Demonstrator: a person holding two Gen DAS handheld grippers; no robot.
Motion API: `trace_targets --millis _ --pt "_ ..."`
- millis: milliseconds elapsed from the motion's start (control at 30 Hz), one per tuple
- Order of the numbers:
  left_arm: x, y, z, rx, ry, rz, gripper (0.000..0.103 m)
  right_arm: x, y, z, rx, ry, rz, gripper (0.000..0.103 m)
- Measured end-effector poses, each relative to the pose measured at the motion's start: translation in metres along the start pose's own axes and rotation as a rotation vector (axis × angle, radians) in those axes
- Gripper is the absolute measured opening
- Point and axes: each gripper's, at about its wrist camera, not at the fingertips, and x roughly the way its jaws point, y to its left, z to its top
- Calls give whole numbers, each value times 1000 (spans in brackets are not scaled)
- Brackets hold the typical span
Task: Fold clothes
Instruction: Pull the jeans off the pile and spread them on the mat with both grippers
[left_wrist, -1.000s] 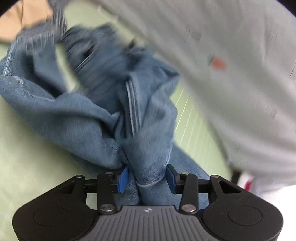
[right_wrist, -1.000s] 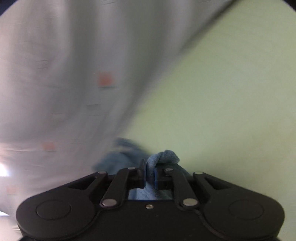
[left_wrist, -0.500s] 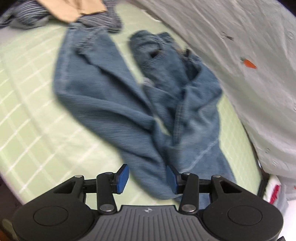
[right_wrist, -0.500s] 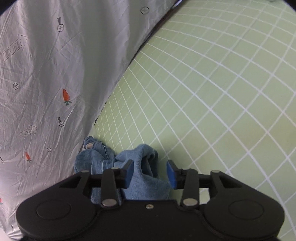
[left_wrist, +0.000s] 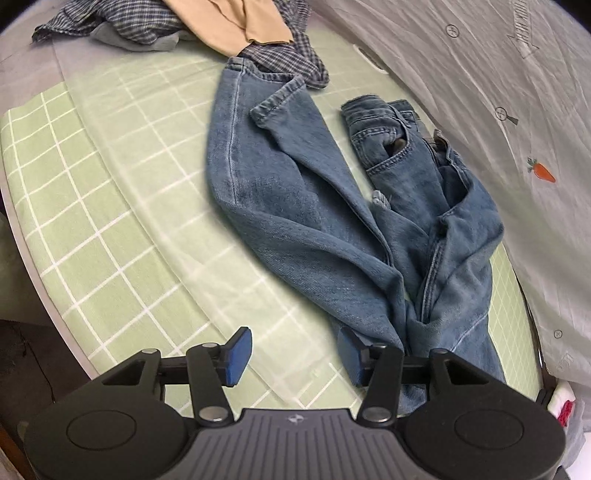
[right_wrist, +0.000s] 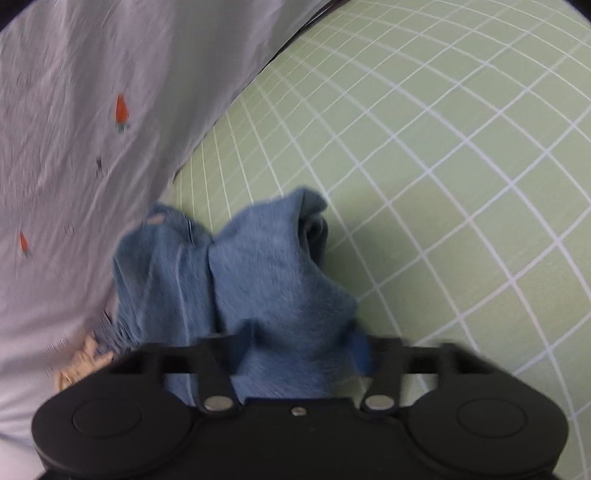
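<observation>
Blue denim jeans (left_wrist: 317, 221) lie crumpled on the green, white-checked sheet (left_wrist: 110, 206), waistband end beside a grey carrot-print cover (left_wrist: 498, 74). Left gripper (left_wrist: 293, 350) — jaws have just been opening, blue pads apart with only sheet between them, the denim at the right pad's edge. Right gripper (right_wrist: 301, 350) — jaws have just been closing around a bunched fold of denim (right_wrist: 258, 280); blur hides whether the pads press it. A plaid shirt (left_wrist: 147, 22) and tan cloth (left_wrist: 236, 22) lie at the far edge.

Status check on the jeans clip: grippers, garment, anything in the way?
Left gripper open, just widened, nothing between fingers. Right gripper closing around a denim bunch, grip unclear through blur. Jeans crumpled, unfolded on green checked sheet. Plaid shirt overlaps one leg hem.
</observation>
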Motion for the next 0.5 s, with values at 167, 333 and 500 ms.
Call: trace_targets --millis 167,333,500 --pt "0 -8 -1 3 -9 -30 53 -23 0 26 -81 -119 -65 6" --pt "0 -13 -9 20 -31 -25 53 -72 -14 82 -121 -402 -260 0" --pt "15 -4 -14 -29 16 -9 53 -93 -28 104 -122 -460 -337 19"
